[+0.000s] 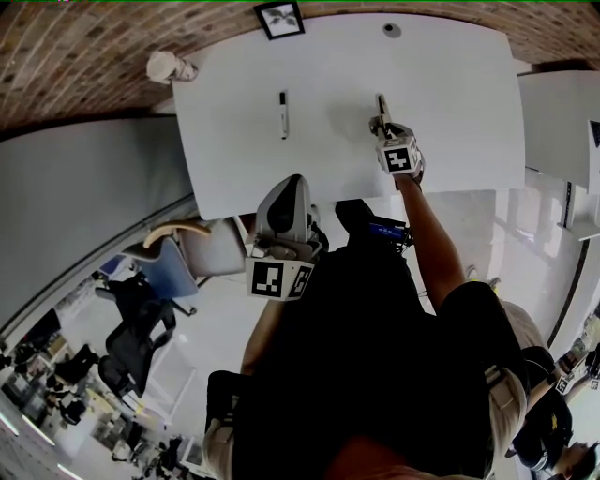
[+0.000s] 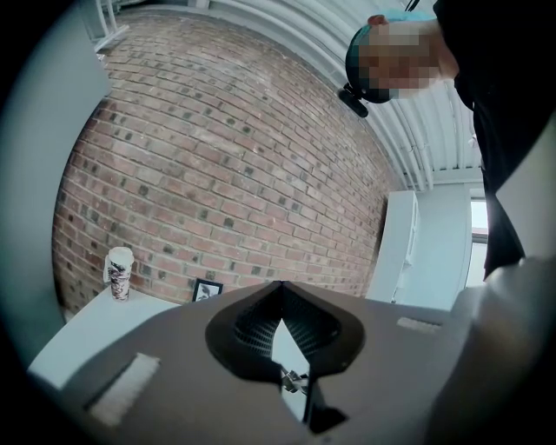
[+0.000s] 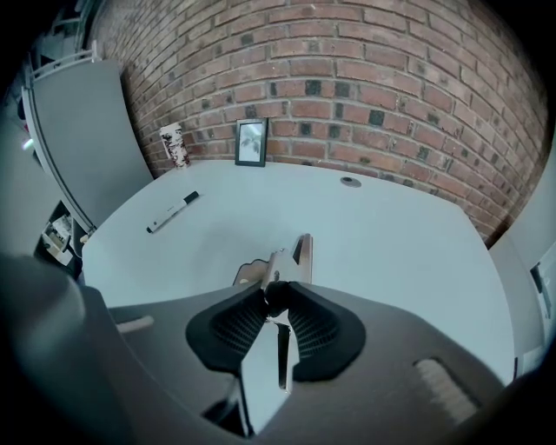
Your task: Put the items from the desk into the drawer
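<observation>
My right gripper (image 1: pixel 382 127) (image 3: pixel 276 300) is shut on a small metal tool (image 3: pixel 291 256) (image 1: pixel 381 105), held low over the middle of the white desk (image 1: pixel 450 103). Its shiny end sticks out past the pads toward the brick wall. A black-and-white marker (image 1: pixel 283 114) (image 3: pixel 172 211) lies on the desk to the tool's left. My left gripper (image 1: pixel 291 186) (image 2: pixel 280 287) is shut with nothing in it, down at the desk's near edge and tilted up toward the wall. No drawer shows in any view.
A framed picture (image 1: pixel 279 19) (image 3: pixel 251 142) (image 2: pixel 207 289) leans at the desk's back edge and a paper cup (image 1: pixel 169 67) (image 3: pixel 175 144) (image 2: pixel 119 272) stands at its far left corner. A round cable hole (image 1: pixel 392 30) is at the back. An office chair (image 1: pixel 131 323) stands at the left.
</observation>
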The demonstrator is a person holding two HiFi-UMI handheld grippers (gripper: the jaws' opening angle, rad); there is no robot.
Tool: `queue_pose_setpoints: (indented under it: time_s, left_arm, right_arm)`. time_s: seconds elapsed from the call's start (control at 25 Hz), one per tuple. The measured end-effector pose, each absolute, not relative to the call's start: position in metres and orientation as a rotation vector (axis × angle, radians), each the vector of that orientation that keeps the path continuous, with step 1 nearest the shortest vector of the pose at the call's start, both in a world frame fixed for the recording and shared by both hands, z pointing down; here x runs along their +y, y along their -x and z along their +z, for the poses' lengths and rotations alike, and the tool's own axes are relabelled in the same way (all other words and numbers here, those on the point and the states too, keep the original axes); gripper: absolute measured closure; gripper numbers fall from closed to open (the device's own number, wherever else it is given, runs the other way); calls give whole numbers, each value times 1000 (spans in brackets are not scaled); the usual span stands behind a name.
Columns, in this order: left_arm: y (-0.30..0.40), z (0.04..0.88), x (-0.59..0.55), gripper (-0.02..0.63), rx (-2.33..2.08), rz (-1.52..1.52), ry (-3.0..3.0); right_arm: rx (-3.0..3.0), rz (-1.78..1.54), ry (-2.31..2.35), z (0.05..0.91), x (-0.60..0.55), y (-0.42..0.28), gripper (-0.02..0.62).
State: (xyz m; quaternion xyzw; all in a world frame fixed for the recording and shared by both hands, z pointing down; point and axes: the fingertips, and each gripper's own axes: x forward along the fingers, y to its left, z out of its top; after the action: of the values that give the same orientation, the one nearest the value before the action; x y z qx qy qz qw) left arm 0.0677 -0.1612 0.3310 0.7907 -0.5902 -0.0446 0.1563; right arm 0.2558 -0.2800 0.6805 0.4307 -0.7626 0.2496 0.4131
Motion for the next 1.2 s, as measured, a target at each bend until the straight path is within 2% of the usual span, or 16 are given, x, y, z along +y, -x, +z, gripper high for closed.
queue_pose_setpoints:
  time_s: [0.56, 1.2]
  left_arm:
    - [-51, 318, -143, 592, -1842, -151, -2187]
    - [36, 316, -68, 592, -1897, -225, -2166]
  right_arm:
    - [-2063, 643, -994, 648, -264, -234, 518]
    - [-2143, 602, -969, 612, -197, -159, 520]
